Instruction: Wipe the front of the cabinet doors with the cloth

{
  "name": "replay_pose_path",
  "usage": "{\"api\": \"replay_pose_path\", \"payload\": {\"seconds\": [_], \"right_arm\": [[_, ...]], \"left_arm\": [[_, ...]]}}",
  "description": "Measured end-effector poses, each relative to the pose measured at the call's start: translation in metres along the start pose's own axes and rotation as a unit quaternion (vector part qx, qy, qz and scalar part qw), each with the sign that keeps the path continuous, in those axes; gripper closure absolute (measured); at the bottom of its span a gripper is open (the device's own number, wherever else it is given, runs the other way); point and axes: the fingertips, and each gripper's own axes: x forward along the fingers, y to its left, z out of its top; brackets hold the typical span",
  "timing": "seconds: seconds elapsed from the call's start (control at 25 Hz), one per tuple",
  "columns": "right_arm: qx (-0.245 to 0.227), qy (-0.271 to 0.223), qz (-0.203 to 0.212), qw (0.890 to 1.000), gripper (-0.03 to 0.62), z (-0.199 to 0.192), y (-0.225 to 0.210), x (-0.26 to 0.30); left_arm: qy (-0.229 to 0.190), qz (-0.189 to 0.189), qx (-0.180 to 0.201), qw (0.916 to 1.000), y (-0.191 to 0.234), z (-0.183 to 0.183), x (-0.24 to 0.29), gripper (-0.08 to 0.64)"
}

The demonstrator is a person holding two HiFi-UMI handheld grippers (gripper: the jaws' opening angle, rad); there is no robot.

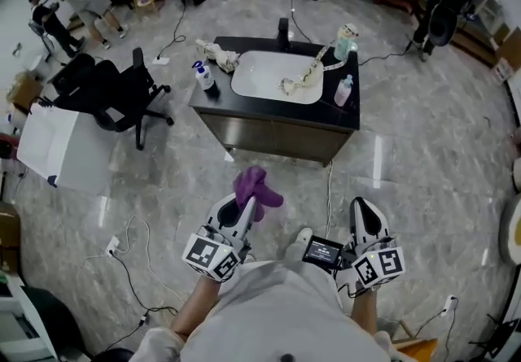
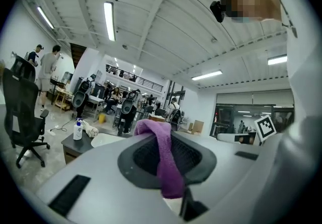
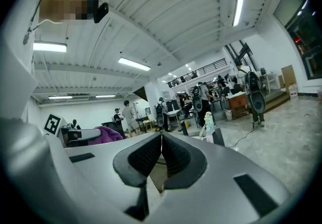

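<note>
The cloth (image 1: pixel 257 188), a purple rag, is pinched by the left gripper (image 1: pixel 242 212). Its jaws are closed on the rag's middle, so one bunch stands up past the tips and a tail hangs down between the pads. I judge that this grip leaves a soft wad out front for rubbing a flat face. The right gripper (image 1: pixel 368 218), at the person's three o'clock, has its jaws pressed together with nothing between them, probably kept free as a spare.

Both grippers point toward twelve o'clock. There the dark cabinet (image 1: pixel 277 139) stands well apart from them across the floor, its door fronts facing the person beneath a white basin (image 1: pixel 264 76). A spray bottle (image 1: pixel 204 76) sits at the counter's ten o'clock corner, and a black office chair (image 1: pixel 122 92) stands at the person's ten o'clock.

No wiping looks to be under way yet. The doors sit low under the counter, so the next move likely calls for stepping in and bringing the cloth down to them.
</note>
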Motion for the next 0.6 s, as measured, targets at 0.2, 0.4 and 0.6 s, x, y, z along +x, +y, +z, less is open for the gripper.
{"api": "replay_pose_path", "payload": {"seconds": [0.2, 0.4, 0.6], "right_arm": [[-0.013, 0.021, 0.047, 0.999, 0.563, 0.002, -0.04, 0.036], [-0.017, 0.018, 0.061, 0.998, 0.564, 0.01, -0.063, 0.071], [-0.035, 0.001, 0.05, 0.998, 0.563, 0.031, -0.068, 0.108]], "left_arm": [[-0.004, 0.032, -0.006, 0.9995, -0.009, -0.003, 0.039, 0.512], [-0.002, 0.059, -0.011, 0.9982, 0.009, -0.004, 0.057, 0.512], [-0.016, 0.056, -0.017, 0.9982, 0.047, 0.007, 0.069, 0.512]]}}
